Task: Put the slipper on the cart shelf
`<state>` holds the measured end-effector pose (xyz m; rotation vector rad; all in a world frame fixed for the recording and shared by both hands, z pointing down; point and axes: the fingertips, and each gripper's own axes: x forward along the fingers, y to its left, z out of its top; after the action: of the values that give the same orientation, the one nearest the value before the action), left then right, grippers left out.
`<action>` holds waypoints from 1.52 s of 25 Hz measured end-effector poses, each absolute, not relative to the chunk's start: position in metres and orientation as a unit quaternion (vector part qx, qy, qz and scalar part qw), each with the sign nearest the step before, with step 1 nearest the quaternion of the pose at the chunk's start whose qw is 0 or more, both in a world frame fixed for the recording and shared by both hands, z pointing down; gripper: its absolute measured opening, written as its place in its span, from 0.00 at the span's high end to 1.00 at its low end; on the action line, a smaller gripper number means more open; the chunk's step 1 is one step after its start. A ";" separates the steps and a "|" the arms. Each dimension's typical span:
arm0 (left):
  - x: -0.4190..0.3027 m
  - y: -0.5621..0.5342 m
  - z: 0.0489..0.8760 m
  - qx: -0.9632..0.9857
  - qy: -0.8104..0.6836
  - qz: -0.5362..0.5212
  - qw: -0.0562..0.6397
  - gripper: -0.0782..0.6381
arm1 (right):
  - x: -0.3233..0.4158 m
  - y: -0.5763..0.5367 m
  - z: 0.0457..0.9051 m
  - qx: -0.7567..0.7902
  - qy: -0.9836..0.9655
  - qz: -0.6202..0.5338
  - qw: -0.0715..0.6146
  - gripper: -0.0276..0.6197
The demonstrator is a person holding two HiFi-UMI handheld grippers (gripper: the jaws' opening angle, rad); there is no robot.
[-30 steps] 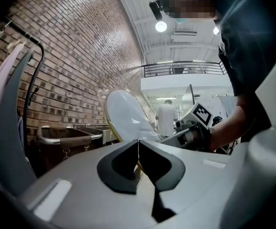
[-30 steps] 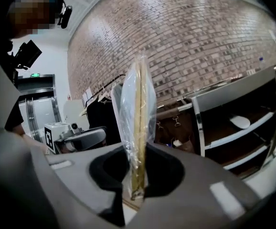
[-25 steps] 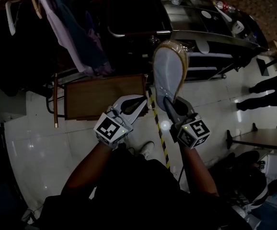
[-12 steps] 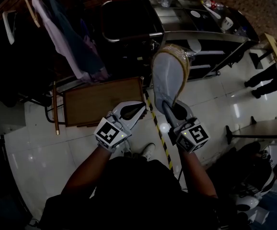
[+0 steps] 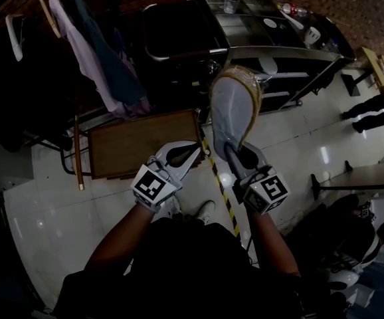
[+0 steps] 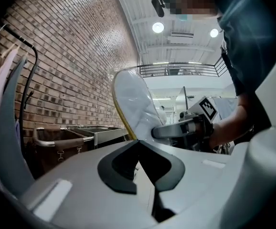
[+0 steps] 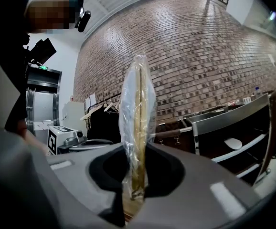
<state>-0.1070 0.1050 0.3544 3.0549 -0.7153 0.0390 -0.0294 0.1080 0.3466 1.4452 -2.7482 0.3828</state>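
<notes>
Head view, R side: my right gripper [image 5: 234,153] is held out ahead on a straight forearm, marker cube toward me. Its jaws are clenched on one end of the slipper [image 5: 235,104].
- Slipper: pale, tan-edged, in clear plastic wrap. It sticks up and out from the jaws, broad face to the head cam. It's in the air, short of the cart shelf [image 5: 291,78], not on it.
- Right gripper view: slipper [image 7: 138,109] is edge-on and upright, pinched between both pads.
- L side: left gripper [image 5: 191,150] sits level w/ the right one, just beside it but apart. Left gripper view shows its jaws closed tip to tip w/ nothing between.
- Ahead: metal cart [image 5: 275,45] w/ small items on top and a white dish [image 7: 233,143] on a lower shelf.
- Left of the cart: clothes on hangers [image 5: 79,45], and a wooden tabletop [image 5: 139,141] under the left gripper.
- Floor: yellow-black tape strip [image 5: 222,191] runs between the grippers.
- Far R: a person's legs [image 5: 371,115] and a table edge [image 5: 365,181], well apart from the cart.
</notes>
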 end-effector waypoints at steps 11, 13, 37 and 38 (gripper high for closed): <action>-0.104 0.099 0.361 0.981 -0.195 0.016 0.016 0.88 | -0.031 0.106 0.377 0.489 -0.857 0.163 0.024 0.87; -0.103 0.097 0.365 0.983 -0.185 0.015 0.015 0.88 | -0.028 0.106 0.382 0.499 -0.850 0.168 0.026 0.87; 0.110 -0.010 0.373 0.982 -0.187 0.033 -0.015 0.88 | 0.175 0.008 0.470 0.478 -0.841 0.249 0.039 0.87; 0.120 -0.017 0.373 0.981 -0.192 0.034 -0.017 0.88 | 0.185 0.003 0.476 0.471 -0.843 0.256 0.043 0.87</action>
<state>0.1200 -0.0166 0.3729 3.1144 -0.6090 0.1080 0.1851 0.0026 0.4759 1.4416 -2.5773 0.7824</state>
